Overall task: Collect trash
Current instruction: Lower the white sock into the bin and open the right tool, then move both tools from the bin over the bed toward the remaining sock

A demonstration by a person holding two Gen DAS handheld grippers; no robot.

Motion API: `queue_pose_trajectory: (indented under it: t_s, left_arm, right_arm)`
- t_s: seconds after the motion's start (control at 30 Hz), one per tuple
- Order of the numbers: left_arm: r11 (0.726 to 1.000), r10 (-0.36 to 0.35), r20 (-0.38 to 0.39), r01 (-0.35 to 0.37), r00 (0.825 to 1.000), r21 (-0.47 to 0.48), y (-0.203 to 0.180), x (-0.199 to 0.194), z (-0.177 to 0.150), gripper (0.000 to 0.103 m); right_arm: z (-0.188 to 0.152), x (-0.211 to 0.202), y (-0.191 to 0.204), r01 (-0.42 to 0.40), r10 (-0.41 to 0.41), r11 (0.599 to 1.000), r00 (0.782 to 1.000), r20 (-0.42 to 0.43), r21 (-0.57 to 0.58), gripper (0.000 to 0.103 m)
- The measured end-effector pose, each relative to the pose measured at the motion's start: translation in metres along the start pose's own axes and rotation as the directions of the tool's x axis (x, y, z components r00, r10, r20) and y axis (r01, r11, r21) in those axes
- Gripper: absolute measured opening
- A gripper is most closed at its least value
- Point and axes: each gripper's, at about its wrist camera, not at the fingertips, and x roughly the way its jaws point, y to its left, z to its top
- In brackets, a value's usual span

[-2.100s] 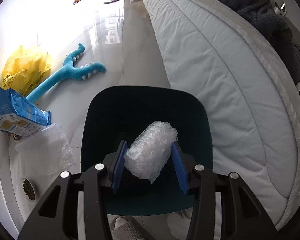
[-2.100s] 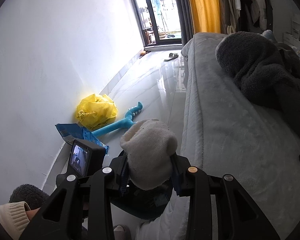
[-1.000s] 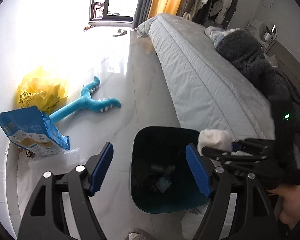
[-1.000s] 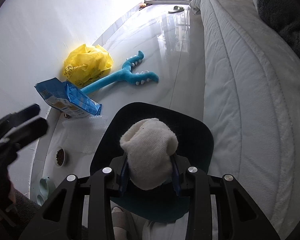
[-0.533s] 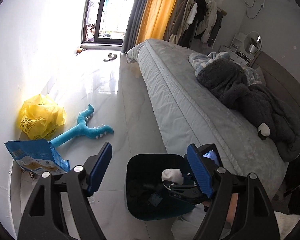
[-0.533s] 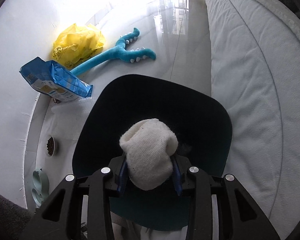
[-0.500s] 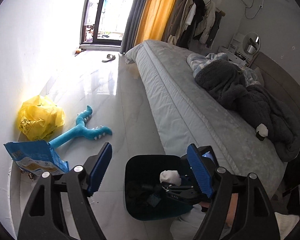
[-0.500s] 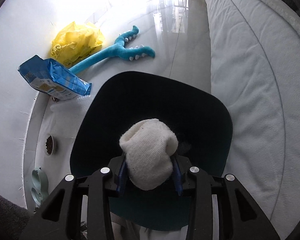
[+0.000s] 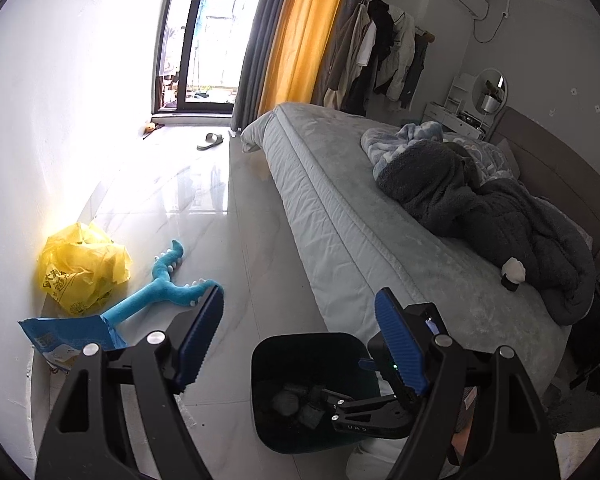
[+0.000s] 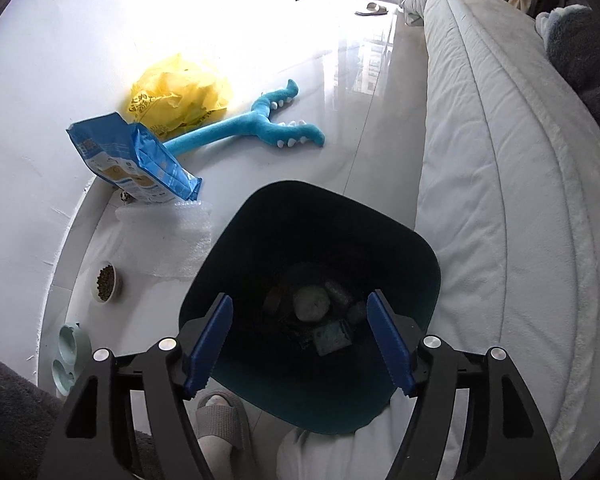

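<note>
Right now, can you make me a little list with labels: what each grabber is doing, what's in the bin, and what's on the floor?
left gripper: open, empty, held above the floor beside the bin
right gripper: open, empty, over the bin
bin: dark, on the floor next to the bed; holds a pale round wad and other dark bits
floor by the wall: yellow bag, blue plush toy, blue pouch, bubble wrap, food bowl

The right tool [image 9: 340,408] reads "UAS"; bag print stays illegible.
</note>
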Motion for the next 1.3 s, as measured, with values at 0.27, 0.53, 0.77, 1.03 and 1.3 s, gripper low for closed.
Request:
queue_pose_trajectory:
  t_s: [0.27,0.53,0.77,1.03,1.3]
  left_arm:
    - [0.997,-0.078,0.06,0.077,0.995,0.009,-0.009,0.001,0.011,0.086]
    - [0.998,-0.061,0.055,0.061,0.997,-0.009,-0.048,0.029,0.017,0.093]
    - [0.993,-0.118,0.059,0.116,0.991,0.034,-0.091,0.053,0.021,0.094]
    - [0.983,-0.16,0.031,0.156,0.987,0.1,-0.14,0.086,0.018,0.094]
    - [0.959,-0.205,-0.04,0.209,0.978,0.193,-0.195,0.122,0.005,0.094]
  right_arm:
    - [0.002,-0.062,-0.007,0.014,-0.012,1.0,0.995,0.096,-0.02,0.071]
    - [-0.02,-0.12,-0.067,0.038,-0.038,0.999,0.981,0.189,0.002,0.076]
    - [-0.043,-0.147,-0.149,0.09,-0.102,0.994,0.964,0.245,0.059,0.079]
    - [-0.057,-0.169,-0.231,0.123,-0.18,0.974,0.932,0.314,0.19,0.08]
    - [-0.067,-0.194,-0.281,0.133,-0.243,0.948,0.889,0.387,0.289,0.086]
